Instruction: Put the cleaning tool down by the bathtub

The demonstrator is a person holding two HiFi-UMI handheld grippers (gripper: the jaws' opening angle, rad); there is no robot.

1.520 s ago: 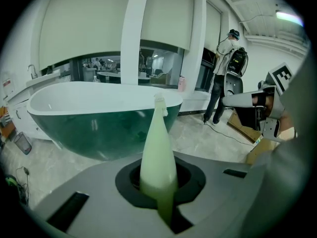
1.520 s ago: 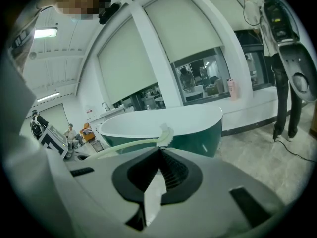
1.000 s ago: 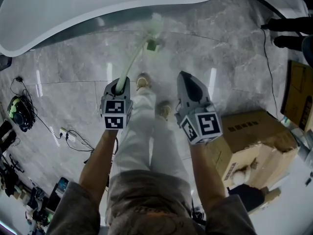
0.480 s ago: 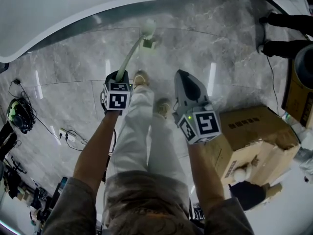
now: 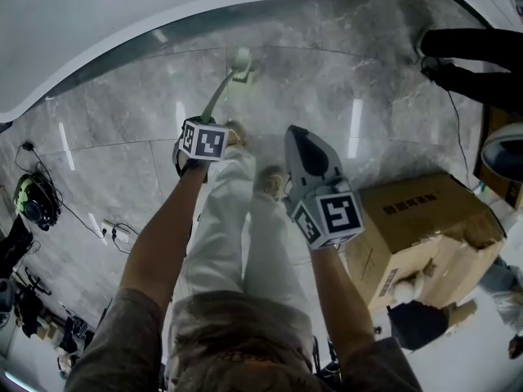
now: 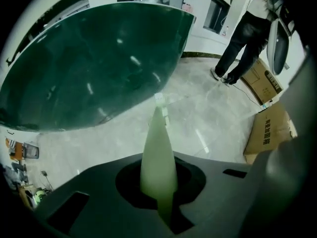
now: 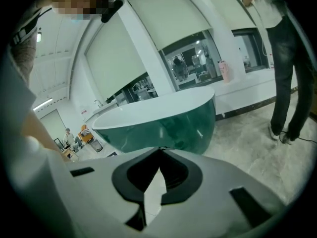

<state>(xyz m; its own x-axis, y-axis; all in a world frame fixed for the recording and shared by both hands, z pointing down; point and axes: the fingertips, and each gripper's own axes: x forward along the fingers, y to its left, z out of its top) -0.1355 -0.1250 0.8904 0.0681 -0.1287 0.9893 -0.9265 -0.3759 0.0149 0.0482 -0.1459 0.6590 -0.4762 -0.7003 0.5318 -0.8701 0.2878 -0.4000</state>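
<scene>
Left claw point(image 6: 159, 190): clamped round the pale green handle of the cleaning tool point(image 5: 221, 90), which runs out of the jaws toward the bathtub point(image 5: 122, 23).
Cleaning tool: slanted downward, with its head low over the marble floor point(image 5: 368, 96) just beside the bathtub's curved wall. Whether the head already touches the floor cannot be told.
Right claw point(image 7: 151, 185): jaws drawn together on nothing, held farther from the bathtub than the left claw, and taking no part.
Step in hand: probably lowering the tool to rest by the bathtub.
Doing it well: the person should let the head meet the floor near the bathtub first. The handle should then be lowered flat along the bathtub's side, and the jaws should part only once the tool's weight is on the floor.
Risk: the handle looks smooth and the floor glossy, so releasing from a height could let the tool slide or clatter away from the bathtub.
</scene>
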